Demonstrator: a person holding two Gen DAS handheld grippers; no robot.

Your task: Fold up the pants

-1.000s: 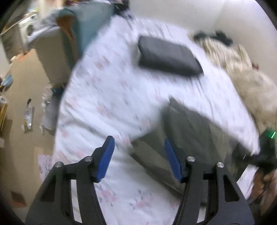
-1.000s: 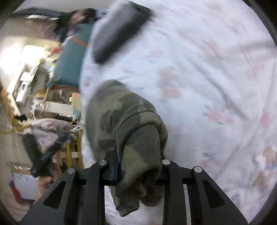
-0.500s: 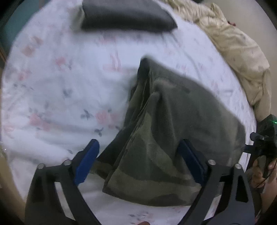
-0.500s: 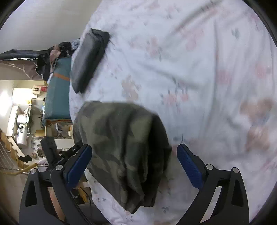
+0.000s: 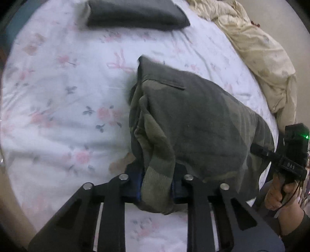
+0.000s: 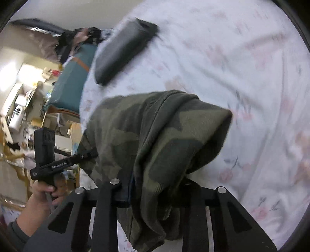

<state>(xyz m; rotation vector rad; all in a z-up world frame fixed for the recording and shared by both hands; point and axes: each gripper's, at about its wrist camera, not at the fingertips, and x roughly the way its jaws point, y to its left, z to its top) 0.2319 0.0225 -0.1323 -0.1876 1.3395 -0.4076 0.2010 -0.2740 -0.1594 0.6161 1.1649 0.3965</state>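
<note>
The green camouflage pants (image 5: 193, 116) are bunched and folded over, held up over the floral bed sheet (image 5: 58, 97). My left gripper (image 5: 157, 186) is shut on one bunched edge of the pants. My right gripper (image 6: 157, 190) is shut on the other edge of the pants (image 6: 155, 135), which drape over its fingers. Each gripper shows in the other's view, the right one (image 5: 288, 155) at the far right and the left one (image 6: 48, 159) at the left, hand-held. The blue pads are mostly hidden by cloth.
A folded dark grey garment (image 5: 135, 15) lies at the far side of the bed; it also shows in the right wrist view (image 6: 124, 50). A cream blanket (image 5: 261, 48) is heaped at the right. A teal cushion (image 6: 71, 81) and room clutter lie beyond the bed's left edge.
Half a second ago both grippers were open around the pants. Both have closed on the pants' edges and lifted the cloth.
</note>
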